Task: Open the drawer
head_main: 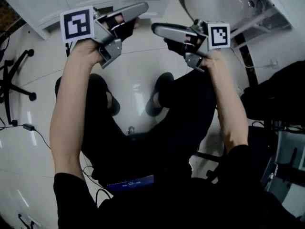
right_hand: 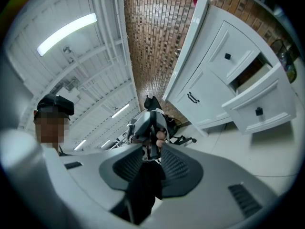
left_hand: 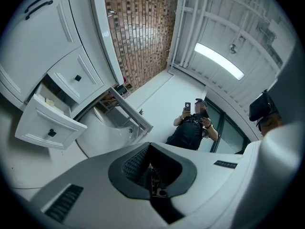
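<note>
Drawer (left_hand: pixel 47 128) is sitting pulled out of the far cabinet (left_hand: pixel 28 46) | left gripper (head_main: pixel 143 6) is hanging clenched, empty; right gripper (head_main: pixel 154 28) part-released, empty; both well short | if pulling further: likely pinching knob (left_hand: pixel 51 133) squarely, drawing straight out.

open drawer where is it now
In the left gripper view the open drawer juts out at left, just below a closed drawer; the right gripper view shows it at right.

Head view steeply down; gripper views share drawer (left_hand: pixel 47 128)
</note>
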